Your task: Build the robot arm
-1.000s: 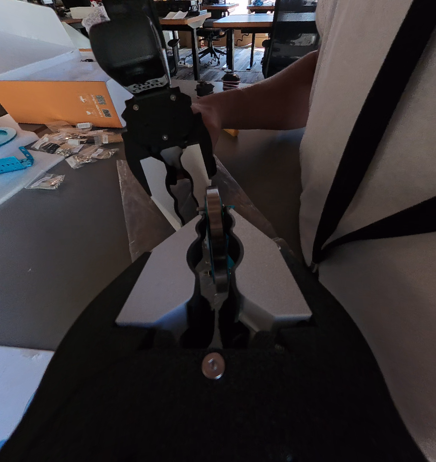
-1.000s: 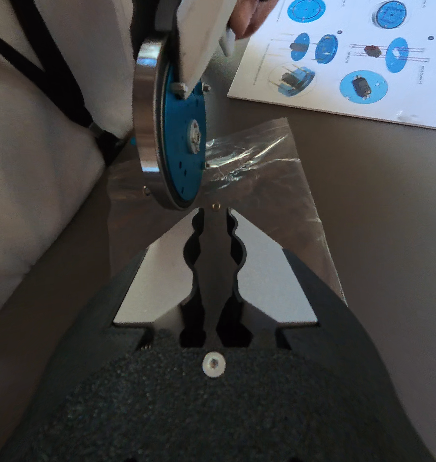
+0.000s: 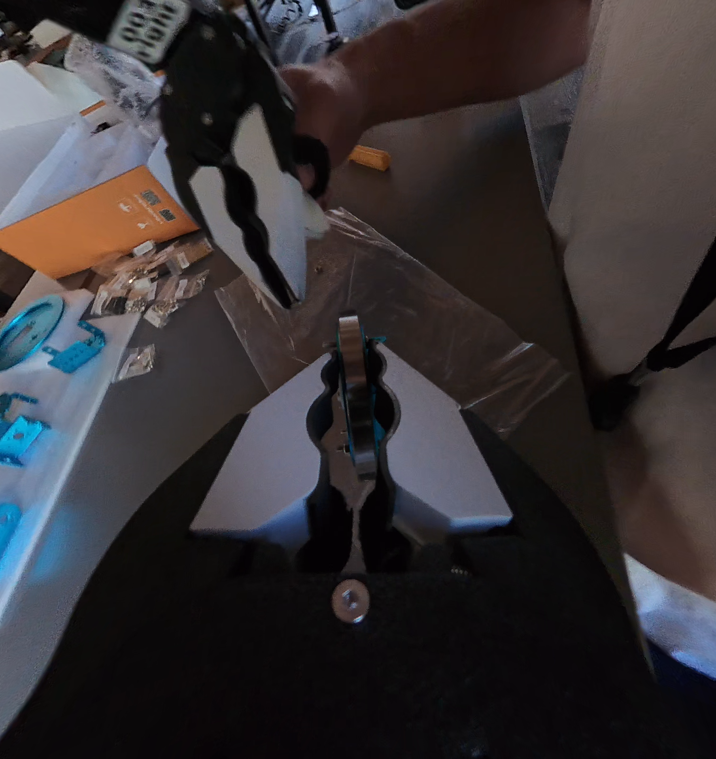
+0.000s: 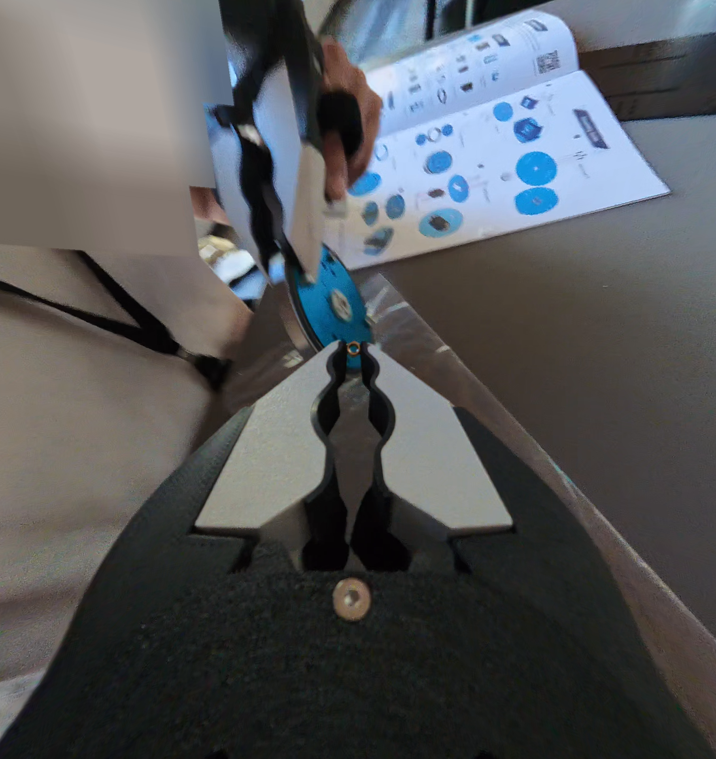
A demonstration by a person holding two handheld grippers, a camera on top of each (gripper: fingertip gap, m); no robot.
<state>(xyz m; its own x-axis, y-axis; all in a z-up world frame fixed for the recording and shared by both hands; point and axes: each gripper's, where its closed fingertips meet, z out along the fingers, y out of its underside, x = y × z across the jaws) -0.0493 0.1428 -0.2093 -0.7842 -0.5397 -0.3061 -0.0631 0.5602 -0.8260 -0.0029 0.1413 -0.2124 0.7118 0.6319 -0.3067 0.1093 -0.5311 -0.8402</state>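
Left gripper (image 3: 354, 341): black two-finger tool with grey plates, jaws clamped edge-on around a blue-and-silver metal disc (image 3: 358, 404). Right gripper (image 4: 353, 349): same build, tips pinching a small brass nut (image 4: 352, 348) just beside the disc's lower rim. A hand (image 3: 327, 98) holds its handle.

We see our right hand-held gripper (image 4: 353, 348) pinching a tiny brass ring-shaped nut (image 4: 352, 348) — right against the blue metal-rimmed disc (image 4: 327, 304) clamped in the left hand-held gripper (image 4: 290, 267).

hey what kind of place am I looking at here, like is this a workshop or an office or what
Probably an office desk used as a kit-assembly bench. An open instruction booklet lies on the grey table, loose blue metal parts and small hardware bags sit beside an orange box, and the left gripper holds a blue-and-steel wheel.
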